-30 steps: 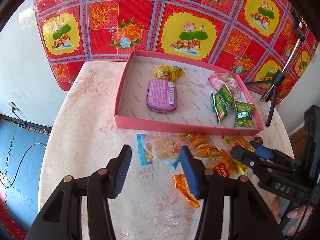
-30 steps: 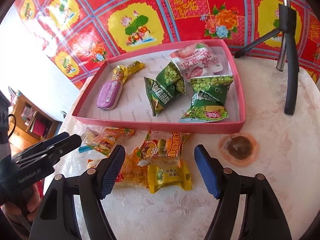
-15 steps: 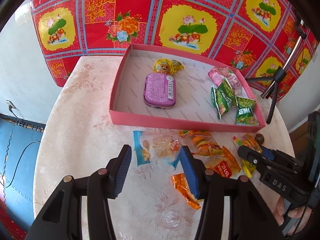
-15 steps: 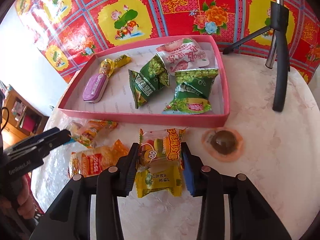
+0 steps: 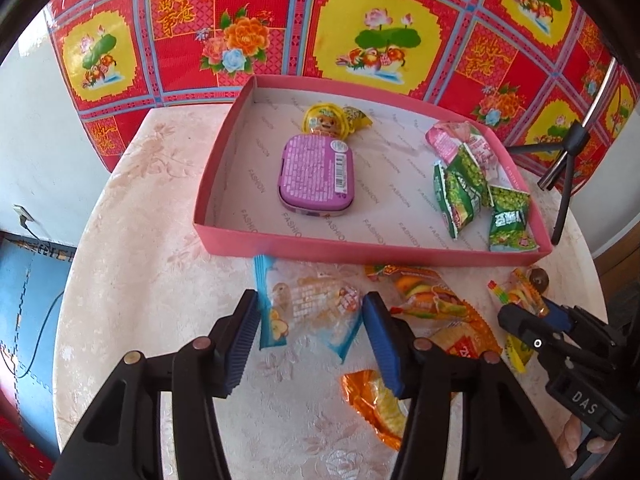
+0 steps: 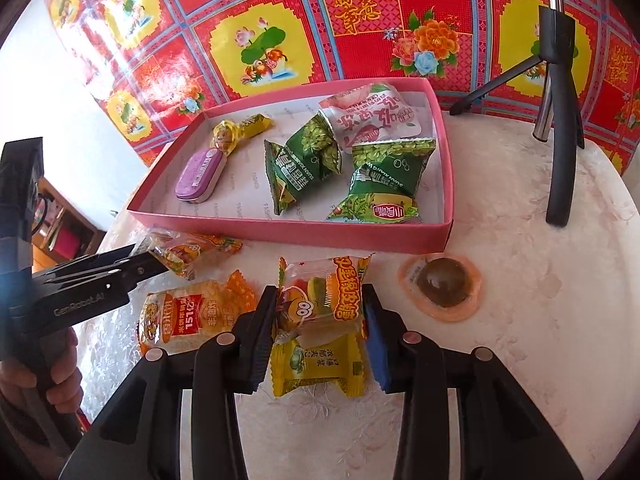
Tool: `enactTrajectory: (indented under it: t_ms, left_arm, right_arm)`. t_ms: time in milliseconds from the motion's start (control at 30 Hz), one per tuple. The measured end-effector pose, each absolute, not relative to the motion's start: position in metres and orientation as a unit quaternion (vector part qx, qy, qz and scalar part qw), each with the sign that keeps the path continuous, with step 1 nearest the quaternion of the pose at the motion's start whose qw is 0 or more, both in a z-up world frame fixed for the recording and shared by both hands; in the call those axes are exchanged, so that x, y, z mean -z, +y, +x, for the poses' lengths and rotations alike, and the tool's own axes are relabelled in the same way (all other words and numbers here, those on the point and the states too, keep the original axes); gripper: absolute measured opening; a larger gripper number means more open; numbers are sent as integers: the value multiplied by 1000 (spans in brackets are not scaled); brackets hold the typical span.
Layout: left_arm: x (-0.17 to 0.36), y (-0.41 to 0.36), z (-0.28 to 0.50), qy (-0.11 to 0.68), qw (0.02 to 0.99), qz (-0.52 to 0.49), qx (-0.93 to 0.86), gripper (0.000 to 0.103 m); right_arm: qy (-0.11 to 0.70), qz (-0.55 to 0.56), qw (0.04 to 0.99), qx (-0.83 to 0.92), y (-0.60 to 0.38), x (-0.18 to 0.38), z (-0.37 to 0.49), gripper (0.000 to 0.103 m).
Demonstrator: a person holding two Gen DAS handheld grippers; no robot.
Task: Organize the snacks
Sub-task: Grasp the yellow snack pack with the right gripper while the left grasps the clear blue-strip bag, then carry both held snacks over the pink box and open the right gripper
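A: Nearest, right tool point(image 6: 318, 320): why is it low over the round pale patterned counter point(image 6: 540, 380)?
B: Its jaws have just been closing and now pinch the clear gummy-burger packet with orange lettering point(image 6: 320, 300), which lies over a yellow wrapped snack point(image 6: 316, 372). Judged a pick-up for the box.
A: Left tool point(image 5: 308, 332)?
B: Part open, its jaws have just been opening; it straddles the clear blue-edged biscuit packet point(image 5: 308, 308), pads not yet pressing.
A: Beyond?
B: The shallow pink cardboard box point(image 5: 360, 246) holds the sorted items: purple tin point(image 5: 316, 172), green pea packets point(image 5: 464, 188). Loose packets lie just before its near wall.
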State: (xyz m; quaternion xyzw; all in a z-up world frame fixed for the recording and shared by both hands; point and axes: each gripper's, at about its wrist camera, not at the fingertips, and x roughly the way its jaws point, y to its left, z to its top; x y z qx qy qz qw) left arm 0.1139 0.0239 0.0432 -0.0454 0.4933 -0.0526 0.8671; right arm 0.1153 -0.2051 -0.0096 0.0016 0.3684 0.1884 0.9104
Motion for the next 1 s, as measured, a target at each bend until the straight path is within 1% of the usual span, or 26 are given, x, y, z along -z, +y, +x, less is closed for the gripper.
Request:
enactTrajectory:
  t_ms: [200, 267, 300, 400, 567, 800, 1000]
  left_arm:
    - [-42, 22, 113, 487, 871, -38, 47, 56]
    - [-42, 22, 112, 487, 872, -37, 47, 50]
    - [-43, 22, 111, 487, 871, -36, 47, 43]
    - [-43, 23, 110, 489, 870, -38, 49, 38]
    - [-47, 24, 103, 487, 871, -42, 54, 37]
    - [-61, 24, 92, 471, 879, -44, 65, 37]
    - [-75, 24, 88, 456, 886, -48, 73, 37]
  right_arm:
    - [362, -1, 912, -194, -206, 10, 115, 41]
    - [361, 1, 912, -195, -207, 10, 114, 41]
    - [361, 3, 912, -196, -208, 10, 114, 41]
    - [361, 3, 912, -196, -208, 10, 113, 41]
    - [361, 1, 912, -192, -207, 9, 112, 41]
    - [373, 30, 907, -194, -215, 7, 112, 39]
    - [359, 29, 912, -197, -216, -5, 102, 39]
